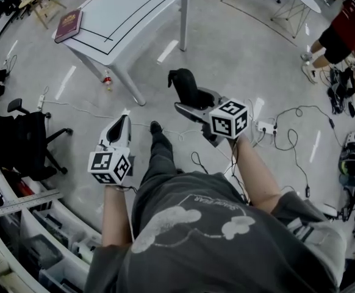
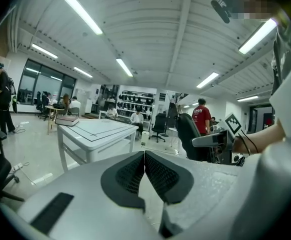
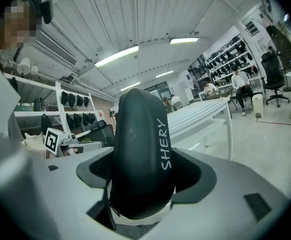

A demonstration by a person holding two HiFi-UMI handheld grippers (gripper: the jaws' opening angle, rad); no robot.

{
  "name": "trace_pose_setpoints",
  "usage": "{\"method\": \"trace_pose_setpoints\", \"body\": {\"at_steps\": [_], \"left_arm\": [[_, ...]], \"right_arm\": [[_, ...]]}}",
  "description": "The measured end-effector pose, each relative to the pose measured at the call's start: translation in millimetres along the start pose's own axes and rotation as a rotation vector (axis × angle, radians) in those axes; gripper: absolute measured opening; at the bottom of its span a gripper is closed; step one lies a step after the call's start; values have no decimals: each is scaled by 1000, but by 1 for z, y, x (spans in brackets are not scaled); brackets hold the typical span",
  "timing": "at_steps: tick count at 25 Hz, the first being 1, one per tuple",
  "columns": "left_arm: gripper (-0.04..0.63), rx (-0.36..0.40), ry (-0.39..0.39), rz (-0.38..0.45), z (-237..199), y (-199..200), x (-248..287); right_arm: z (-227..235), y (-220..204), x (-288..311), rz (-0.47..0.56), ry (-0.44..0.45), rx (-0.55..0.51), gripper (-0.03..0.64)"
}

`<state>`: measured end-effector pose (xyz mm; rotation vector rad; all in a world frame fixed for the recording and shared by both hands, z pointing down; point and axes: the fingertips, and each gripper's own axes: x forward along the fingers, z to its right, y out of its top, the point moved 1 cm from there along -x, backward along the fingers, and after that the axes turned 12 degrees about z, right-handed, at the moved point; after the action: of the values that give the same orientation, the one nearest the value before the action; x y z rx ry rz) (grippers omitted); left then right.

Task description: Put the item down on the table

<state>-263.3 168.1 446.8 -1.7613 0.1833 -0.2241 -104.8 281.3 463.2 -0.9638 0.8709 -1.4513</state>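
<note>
My right gripper (image 3: pixel 145 176) stands wide open, but only because its pads press on both sides of a black oval case (image 3: pixel 138 134) with white letters on it. I hold the case near its lower end, and the rounded upper end sticks out well past the jaws. I judge it to be a light, stiff shell with a smooth skin, so it could slide if I loosen too early. The broad sides, where the pads sit now, seem the best place to hold it. My left gripper (image 2: pixel 144 171) is closed with nothing in it.

The case is in the air over the floor, well apart from the white worktop (image 1: pixel 135 17) ahead. A dark red book (image 1: pixel 69 24) lies at the worktop's left corner, and the middle, inside the drawn black lines, looks bare. On the way I must mind the small bottle (image 1: pixel 107 80) beside the near leg, the cables (image 1: pixel 287 127) on the floor and the office chair (image 1: pixel 25 142) at my left.
</note>
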Motion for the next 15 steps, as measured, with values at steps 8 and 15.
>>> {"method": "trace_pose_setpoints", "body": {"at_steps": [8,15], "left_arm": [[5,-23,-13,6,-59,-3,88],[5,-52,1,16,-141,18,191]], "right_arm": [[67,19,65,-13,-34,3,333],[138,60,160,-55,-49,-1,333]]}}
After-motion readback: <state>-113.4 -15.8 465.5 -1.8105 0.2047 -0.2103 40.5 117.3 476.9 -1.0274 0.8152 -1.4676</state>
